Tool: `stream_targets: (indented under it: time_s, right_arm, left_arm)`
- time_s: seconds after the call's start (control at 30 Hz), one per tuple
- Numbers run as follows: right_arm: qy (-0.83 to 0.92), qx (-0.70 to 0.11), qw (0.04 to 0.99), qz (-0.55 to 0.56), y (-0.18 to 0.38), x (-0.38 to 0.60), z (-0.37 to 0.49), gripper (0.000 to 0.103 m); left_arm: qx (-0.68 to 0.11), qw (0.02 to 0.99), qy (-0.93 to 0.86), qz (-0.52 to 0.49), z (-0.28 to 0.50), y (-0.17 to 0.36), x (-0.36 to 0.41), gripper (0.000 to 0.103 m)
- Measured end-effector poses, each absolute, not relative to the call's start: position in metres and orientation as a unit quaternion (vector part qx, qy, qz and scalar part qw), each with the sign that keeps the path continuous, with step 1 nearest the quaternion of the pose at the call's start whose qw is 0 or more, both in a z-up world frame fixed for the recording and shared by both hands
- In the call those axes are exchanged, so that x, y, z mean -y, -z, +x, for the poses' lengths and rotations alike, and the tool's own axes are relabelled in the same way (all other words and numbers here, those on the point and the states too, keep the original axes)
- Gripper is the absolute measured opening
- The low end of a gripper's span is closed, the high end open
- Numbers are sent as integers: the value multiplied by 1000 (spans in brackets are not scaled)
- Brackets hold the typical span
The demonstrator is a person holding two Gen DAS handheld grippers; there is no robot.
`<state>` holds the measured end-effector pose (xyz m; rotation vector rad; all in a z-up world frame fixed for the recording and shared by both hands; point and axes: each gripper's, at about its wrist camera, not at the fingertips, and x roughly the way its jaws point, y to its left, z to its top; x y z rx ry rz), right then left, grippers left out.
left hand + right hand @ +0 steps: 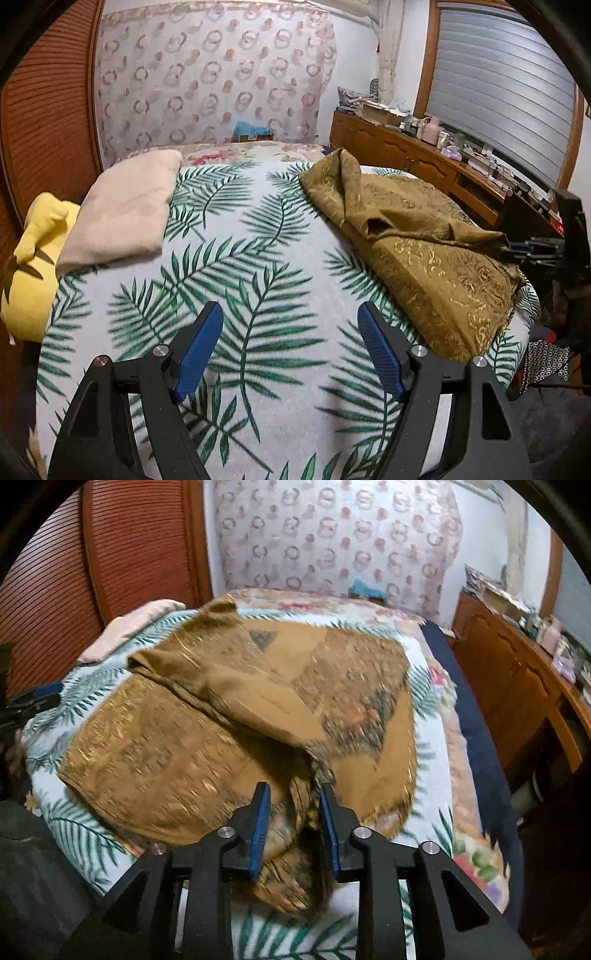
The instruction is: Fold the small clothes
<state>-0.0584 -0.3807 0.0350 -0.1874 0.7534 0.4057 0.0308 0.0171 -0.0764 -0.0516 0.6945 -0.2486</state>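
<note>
Lying crumpled toward the bed (258, 424) right edge: brown garment (229, 716). Standing wide apart, holding nothing: left gripper (290, 354). Straddling a loose fold, partly parted, apparently releasing: right gripper (293, 827).

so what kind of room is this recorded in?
Most likely a home bedroom. The work surface is a bed with a palm-leaf sheet and a pillow at its far end, and a cluttered wooden dresser runs along the wall under a shuttered window.
</note>
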Motion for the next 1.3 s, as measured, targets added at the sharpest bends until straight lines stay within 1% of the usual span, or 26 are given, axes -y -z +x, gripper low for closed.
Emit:
stream_targets:
  time_s: [0.07,0.17,0.3,0.43,0.53,0.73,0.87,0.9,0.97,1.0,1.03,1.07,1.13,1.3]
  right_arm:
    - [-205,-352,908,-97,-43,374,-56,47]
    - [-223,-334,909,-108,-60,355,-47,60]
    - [-247,-309,909,-134,-76,322,-32,61]
    - [-282,-302,899,-146,-77,290,-14,61]
    - [-312,-321,881,-153,-64,267,7,61]
    - [-356,-369,840,-179,-35,230,46,61]
    - [-364,-383,825,-201,-23,217,64,61]
    - [-365,-384,824,-201,-21,215,65,58]
    - [-371,-382,824,-195,-23,217,69,28]
    - [-373,-380,824,-194,-24,218,70,21]
    - [-375,-376,825,-192,-27,220,70,11]
    - [-374,-369,830,-186,-31,225,70,8]
    - [-359,-350,848,-173,-43,238,67,6]
    - [-285,-297,902,-128,-80,283,81,4]
  left_arm:
    - [-337,933,123,-22,37,73,-14,76]
    - [-329,935,131,-21,47,67,-10,77]
    - [-319,937,141,-6,60,59,0,79]
    - [-318,936,151,0,72,56,8,82]
    - [-318,936,154,0,75,55,10,84]
    - [-314,937,151,-3,73,54,7,84]
    - [-315,938,144,-1,72,55,9,84]
    - [-316,938,144,-1,73,56,10,84]
    - [-317,938,143,0,73,56,11,84]
    - [-317,938,144,0,73,56,11,84]
    - [-317,937,144,0,73,56,12,84]
    - [-318,937,144,1,72,57,12,84]
    - [-320,936,145,1,71,59,13,84]
    - [-324,934,150,1,71,61,17,84]
